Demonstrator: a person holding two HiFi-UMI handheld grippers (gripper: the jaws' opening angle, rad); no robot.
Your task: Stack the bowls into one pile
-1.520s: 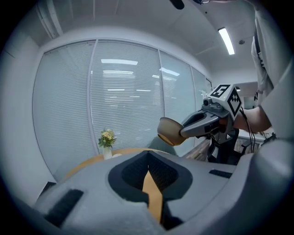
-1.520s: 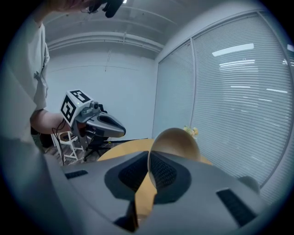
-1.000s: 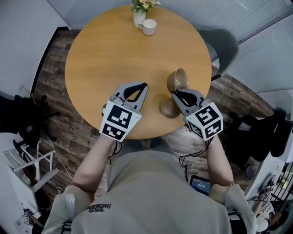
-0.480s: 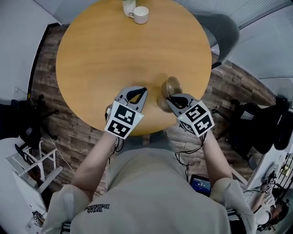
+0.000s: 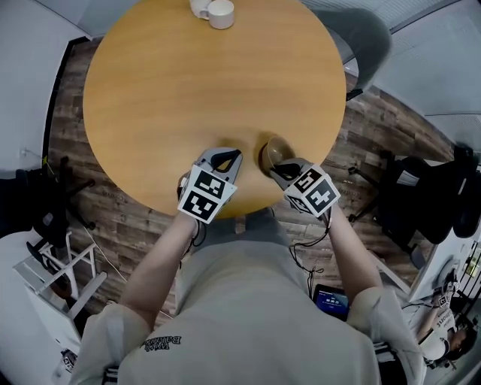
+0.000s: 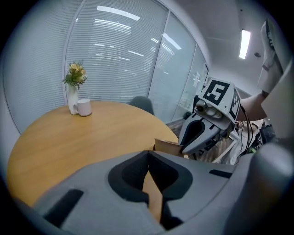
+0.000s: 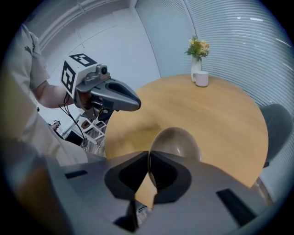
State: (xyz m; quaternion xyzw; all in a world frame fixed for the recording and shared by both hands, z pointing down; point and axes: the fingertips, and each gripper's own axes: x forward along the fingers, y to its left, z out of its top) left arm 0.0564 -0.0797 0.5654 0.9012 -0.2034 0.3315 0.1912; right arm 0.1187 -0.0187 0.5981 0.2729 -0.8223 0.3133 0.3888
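While pinching the brown bowl [image 5: 271, 150] by its rim, jaws thin on it, hangs just inside the near edge of the table [image 5: 150, 90]: thus the right gripper [image 5: 273, 167]. Beside it, over that same edge, the left gripper [image 5: 237, 154]: clamped together on nothing. Beyond, bare wood right up to the mug [image 5: 221, 13] at the table's far edge.

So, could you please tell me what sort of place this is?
Probably an office meeting room: a round wooden table with a grey chair beside it, full-height slatted blinds around the room, and a strip light on the ceiling.
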